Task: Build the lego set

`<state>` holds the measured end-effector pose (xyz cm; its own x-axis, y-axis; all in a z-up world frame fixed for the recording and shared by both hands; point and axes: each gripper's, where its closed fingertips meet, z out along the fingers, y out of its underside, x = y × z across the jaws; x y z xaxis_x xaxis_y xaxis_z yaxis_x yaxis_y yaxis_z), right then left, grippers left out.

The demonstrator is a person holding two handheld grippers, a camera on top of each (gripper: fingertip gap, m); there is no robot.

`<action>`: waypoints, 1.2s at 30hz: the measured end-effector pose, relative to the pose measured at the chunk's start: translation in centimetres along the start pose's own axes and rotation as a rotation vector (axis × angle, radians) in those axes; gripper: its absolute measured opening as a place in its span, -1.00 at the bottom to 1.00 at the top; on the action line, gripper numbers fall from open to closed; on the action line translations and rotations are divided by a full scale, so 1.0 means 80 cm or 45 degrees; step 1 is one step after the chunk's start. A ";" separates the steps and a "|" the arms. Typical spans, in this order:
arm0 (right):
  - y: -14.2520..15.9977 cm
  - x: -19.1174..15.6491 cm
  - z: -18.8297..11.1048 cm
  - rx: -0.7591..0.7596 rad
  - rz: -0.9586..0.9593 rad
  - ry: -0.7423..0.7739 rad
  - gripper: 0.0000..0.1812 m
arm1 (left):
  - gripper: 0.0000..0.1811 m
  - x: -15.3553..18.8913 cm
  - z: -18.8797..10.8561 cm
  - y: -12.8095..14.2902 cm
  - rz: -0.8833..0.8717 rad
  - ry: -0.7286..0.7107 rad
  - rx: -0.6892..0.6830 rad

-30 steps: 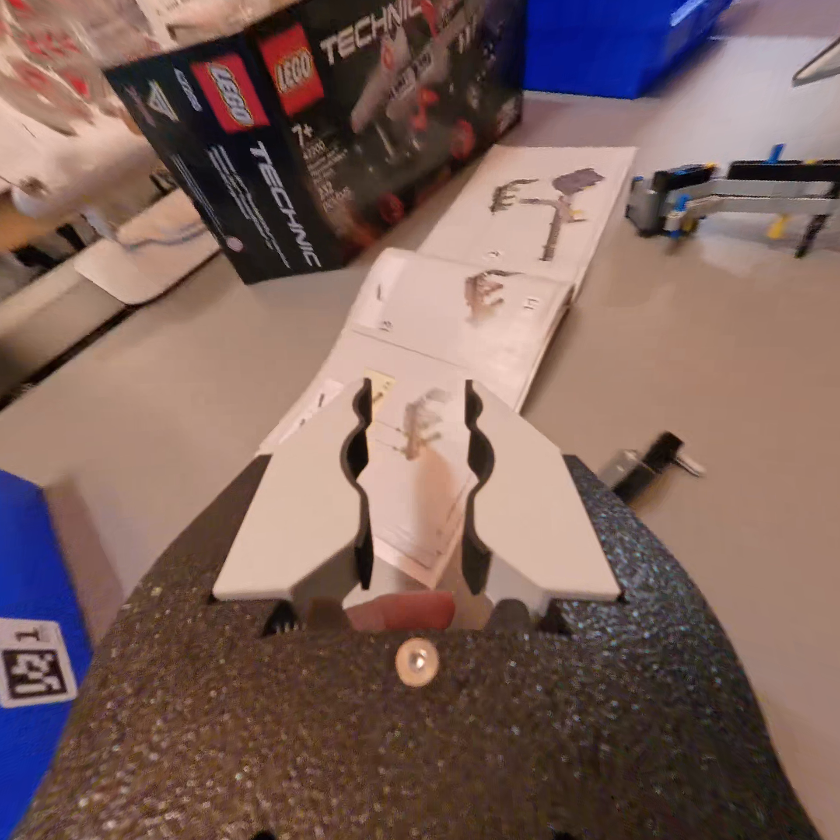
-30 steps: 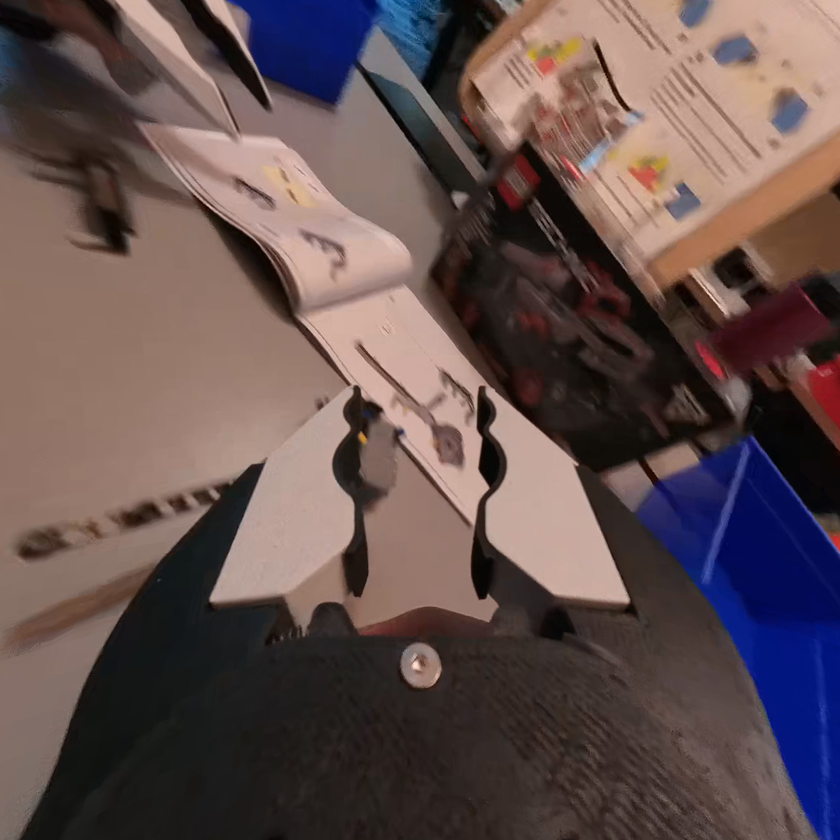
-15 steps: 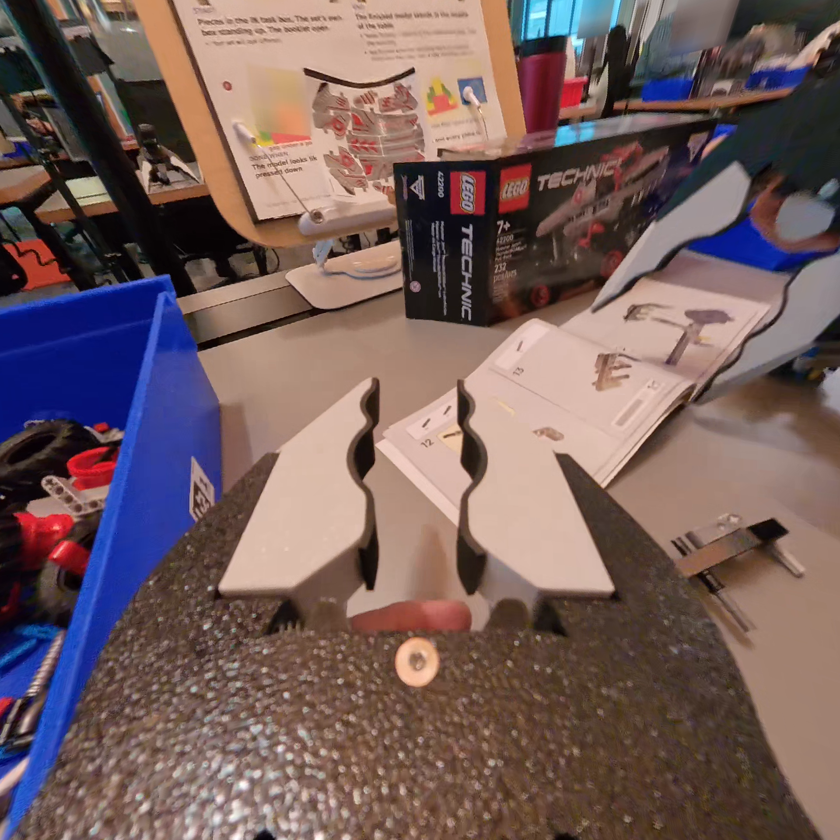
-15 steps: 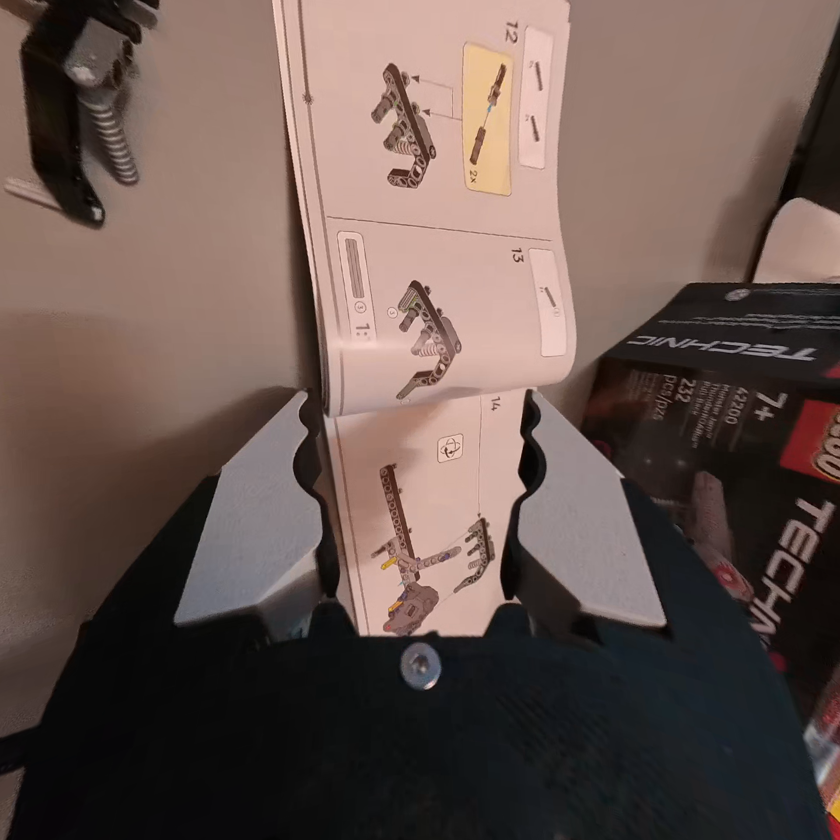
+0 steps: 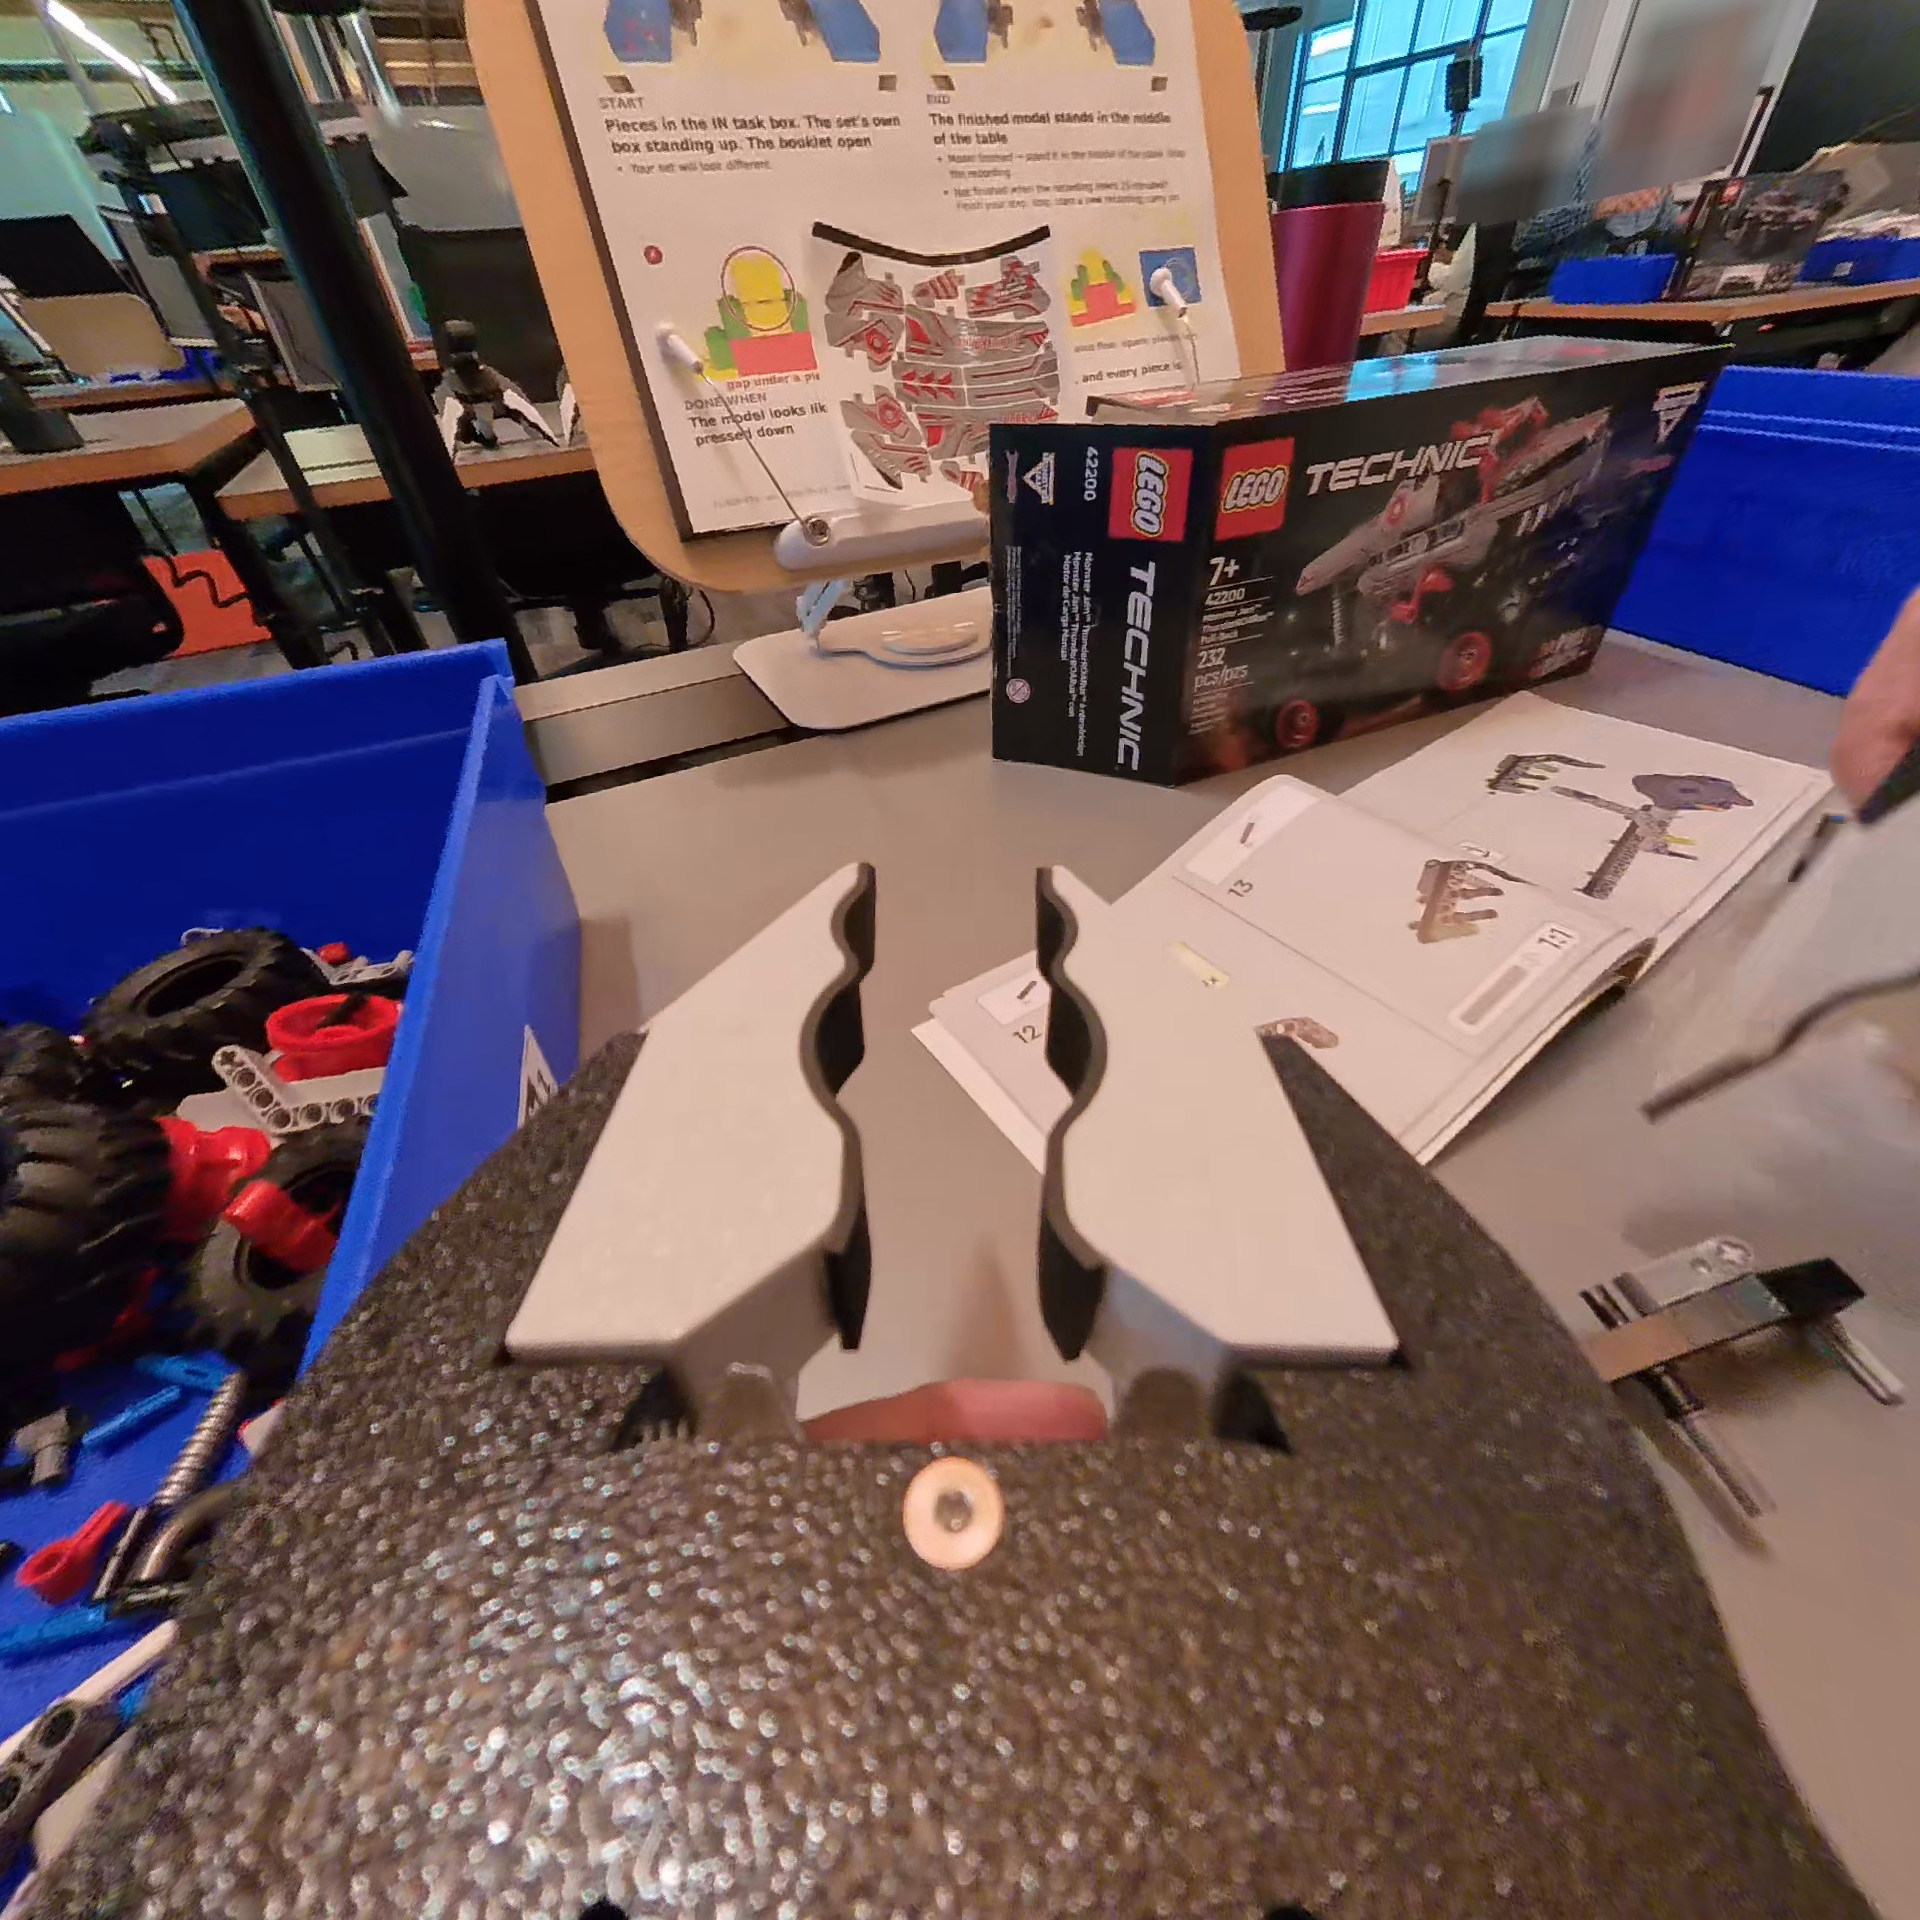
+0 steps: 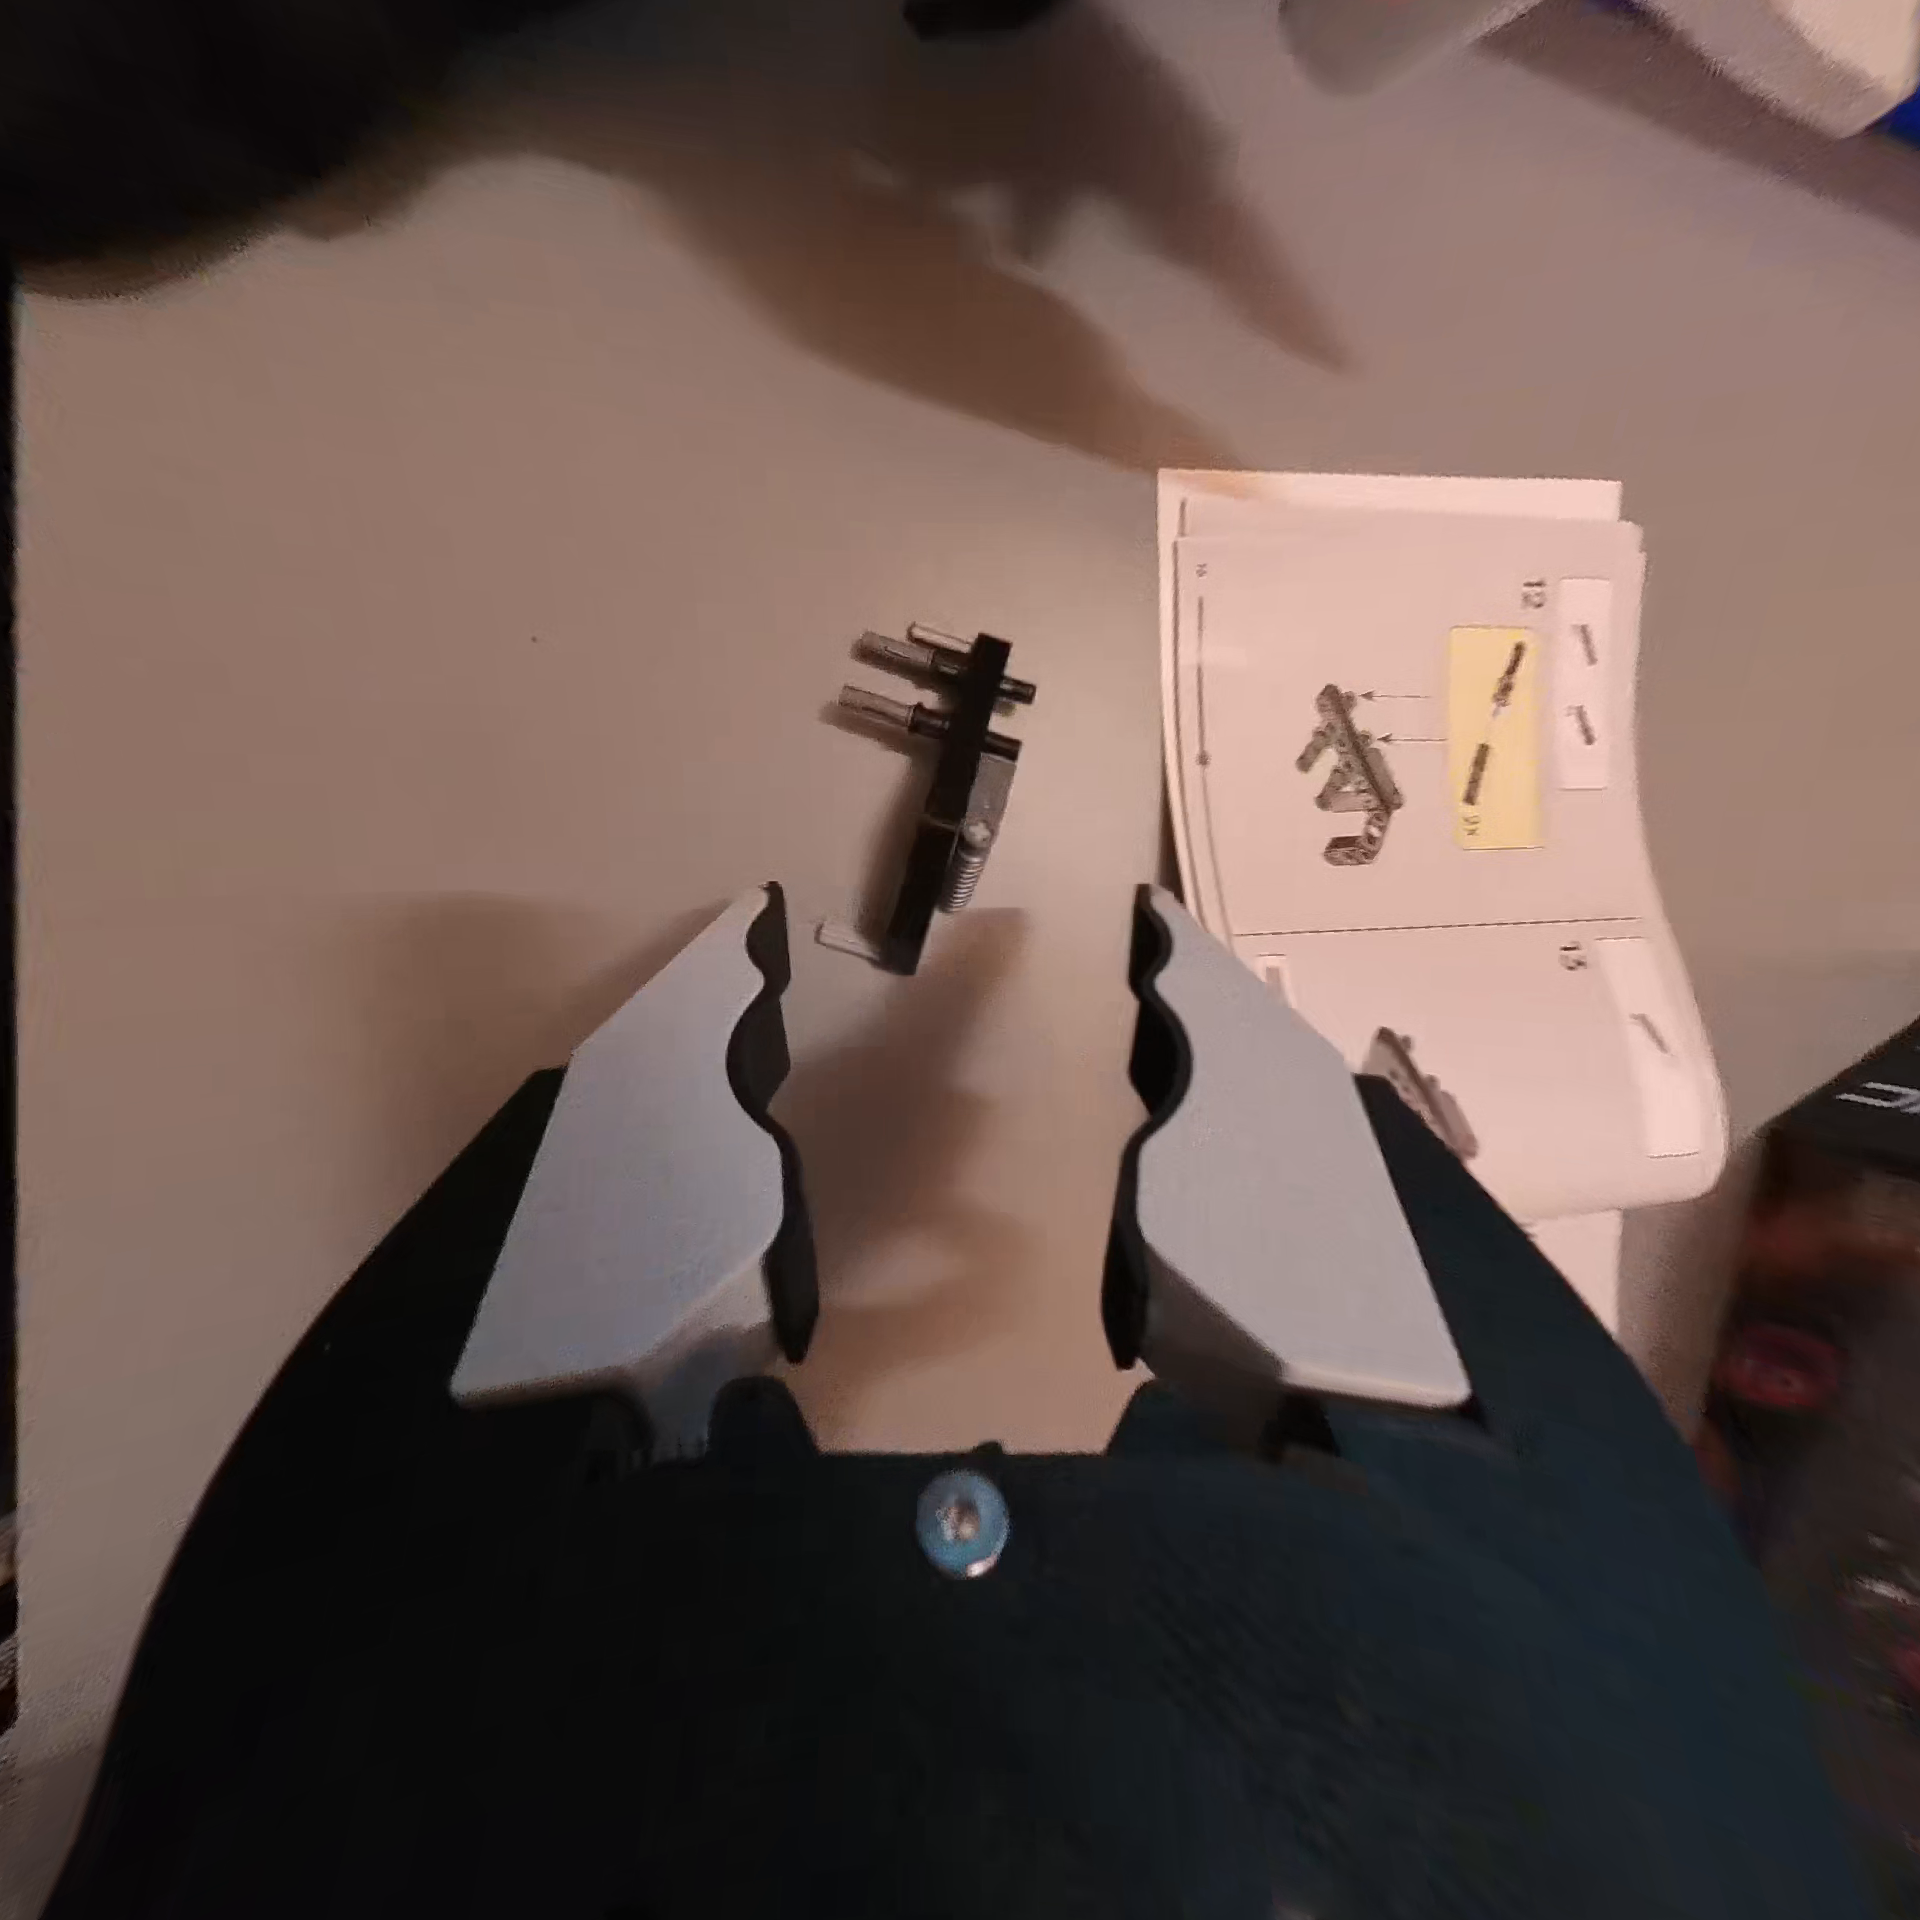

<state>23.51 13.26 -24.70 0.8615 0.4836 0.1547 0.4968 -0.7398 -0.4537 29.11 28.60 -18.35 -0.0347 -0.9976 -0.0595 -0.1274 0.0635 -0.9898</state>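
Observation:
A small black and grey lego assembly [image 6: 945, 790] with pins and a spring lies on the grey table; it also shows in the left wrist view [image 5: 1725, 1320] at the right. My right gripper [image 6: 956, 904] is open and empty, pointing down just short of the assembly. My left gripper [image 5: 956, 883] is open and empty, held above the table between the blue parts bin [image 5: 457, 935] and the open instruction booklet [image 5: 1403, 935]. The booklet also lies right of the assembly in the right wrist view [image 6: 1455, 831]. The right gripper shows blurred at the right edge of the left wrist view [image 5: 1787, 997].
The blue bin holds black tyres [image 5: 197, 987], red parts and several loose pieces. The set's box [image 5: 1351, 561] stands behind the booklet, and shows at the right edge in the right wrist view [image 6: 1829, 1299]. Another blue bin [image 5: 1787, 520] is at far right. A poster board [image 5: 883, 260] stands behind the table.
My right gripper has swung from over the booklet to the left, above the small assembly, and its jaws stand wide. My left gripper has shifted slightly and opened a little wider.

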 end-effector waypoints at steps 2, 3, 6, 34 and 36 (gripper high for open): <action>0.008 -0.003 0.015 -0.043 0.034 -0.017 -0.48 | -0.69 -0.003 0.000 0.000 0.003 -0.017 0.009; 0.013 -0.004 0.021 -0.055 0.070 -0.040 -0.55 | -0.69 -0.003 0.000 0.000 0.007 -0.021 0.013; 0.018 -0.004 0.034 -0.052 0.130 -0.091 -0.79 | -0.69 -0.002 0.001 0.004 0.000 -0.011 -0.011; 0.262 0.175 -0.074 -0.124 0.416 0.438 -0.65 | -0.70 0.006 0.010 0.015 0.035 0.012 -0.048; 0.258 0.179 -0.095 -0.117 0.446 0.471 -0.53 | -0.70 0.006 0.010 0.015 0.039 0.011 -0.048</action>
<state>46.91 1.37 -25.13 0.9491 0.0144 0.3148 0.1651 -0.8737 -0.4577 29.75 28.17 -19.68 -0.0475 -0.9950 -0.0881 -0.1636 0.0947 -0.9820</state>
